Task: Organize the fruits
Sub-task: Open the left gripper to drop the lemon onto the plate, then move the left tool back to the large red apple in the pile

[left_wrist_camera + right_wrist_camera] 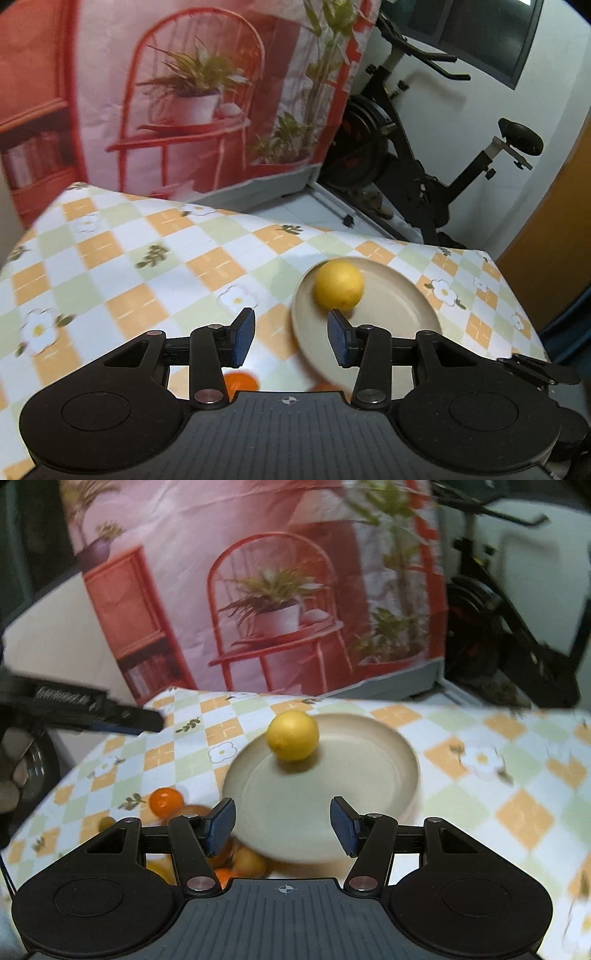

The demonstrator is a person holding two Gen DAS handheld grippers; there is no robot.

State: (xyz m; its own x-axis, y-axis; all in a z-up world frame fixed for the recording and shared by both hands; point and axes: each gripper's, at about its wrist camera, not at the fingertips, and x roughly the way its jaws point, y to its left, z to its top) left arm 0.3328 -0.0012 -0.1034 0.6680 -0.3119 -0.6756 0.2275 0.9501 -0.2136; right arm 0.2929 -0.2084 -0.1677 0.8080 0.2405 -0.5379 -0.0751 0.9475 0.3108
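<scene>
Both my tools are empty right now: left tool [291, 338] and right tool [282, 821] each sit with jaws partly open, nothing between the pads. The lemon [293, 735] is already on the plate [388, 760], far side. What's left is the pile [168, 801] of oranges, down-left of the right tool, so closer to my left. Most of it hides under the tools, and everything's blurry, can't count them.
</scene>
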